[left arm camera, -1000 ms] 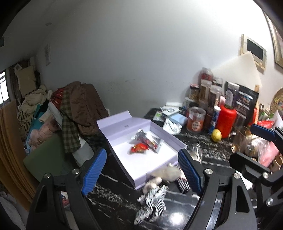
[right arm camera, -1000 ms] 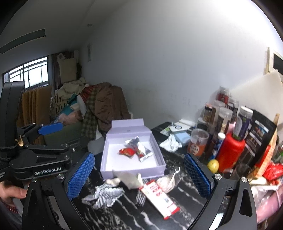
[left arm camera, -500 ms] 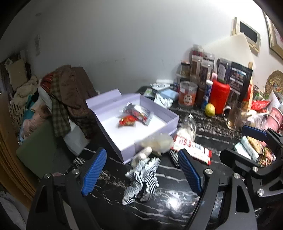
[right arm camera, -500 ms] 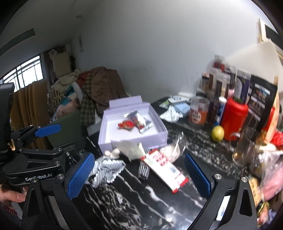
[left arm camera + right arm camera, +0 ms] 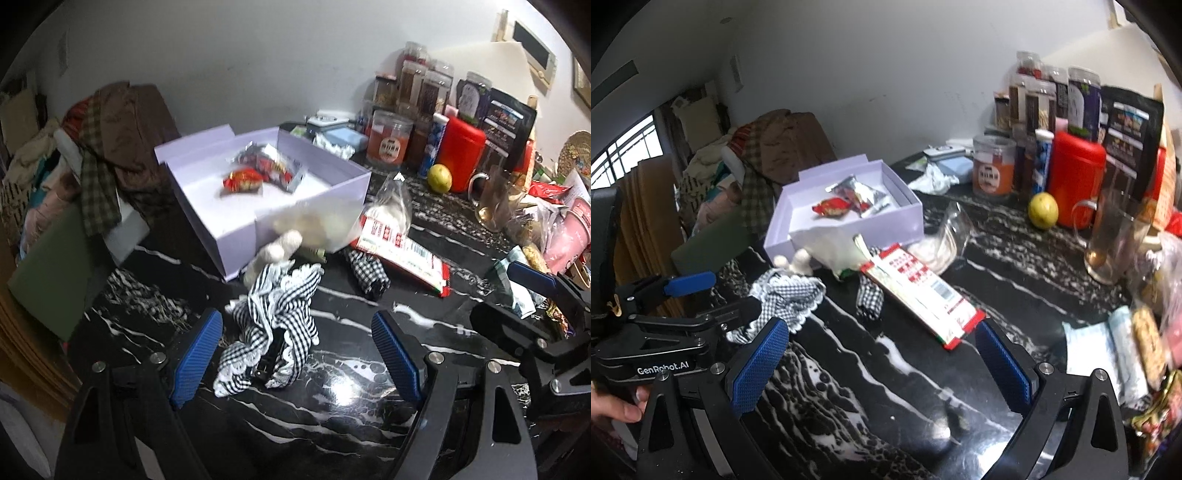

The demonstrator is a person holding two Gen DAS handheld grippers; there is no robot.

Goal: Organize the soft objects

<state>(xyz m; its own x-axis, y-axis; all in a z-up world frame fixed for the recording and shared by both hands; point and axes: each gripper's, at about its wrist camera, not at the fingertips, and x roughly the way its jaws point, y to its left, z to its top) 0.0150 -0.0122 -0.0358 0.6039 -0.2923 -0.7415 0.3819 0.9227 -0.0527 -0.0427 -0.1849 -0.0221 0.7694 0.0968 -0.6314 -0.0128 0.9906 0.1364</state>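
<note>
Far left, off the table: heap of brown and plaid clothes (image 5: 110,147) piled beside a green cushion (image 5: 48,266).

L gripper (image 5: 295,354) hangs low over the black marble-veined tabletop (image 5: 351,424), blue-padded fingers (image 5: 195,354) spread wide, nothing held. Crumpled black-and-white gingham cloth w/ lace edge (image 5: 273,325) lies on the tabletop between the fingers, nearer the left one; can't tell if it touches. In the R wrist view the same cloth (image 5: 786,295) sits partly behind the L gripper's body.

Just behind the cloth: small cream plush toy (image 5: 273,254), blurred, right at the front wall of the open lilac cardboard box (image 5: 236,236). Inside the box: red snack wrapper (image 5: 243,181) and silver foil snack packets (image 5: 273,166) side by side.

Right of the cloth: small rolled black-checked fabric piece (image 5: 369,273), then long flat red-and-white packet (image 5: 402,254), one end resting by a clear plastic bag (image 5: 391,206).

R gripper (image 5: 882,365) also wide open, empty, above bare tabletop; packet's near end (image 5: 956,325) sits just beyond its right finger.

Back right by the wall: orange-filled clear jar (image 5: 391,144), red canister (image 5: 461,147), yellow-green lemon (image 5: 439,177), glass mug (image 5: 495,199), row of tall spice jars (image 5: 424,88).
</note>
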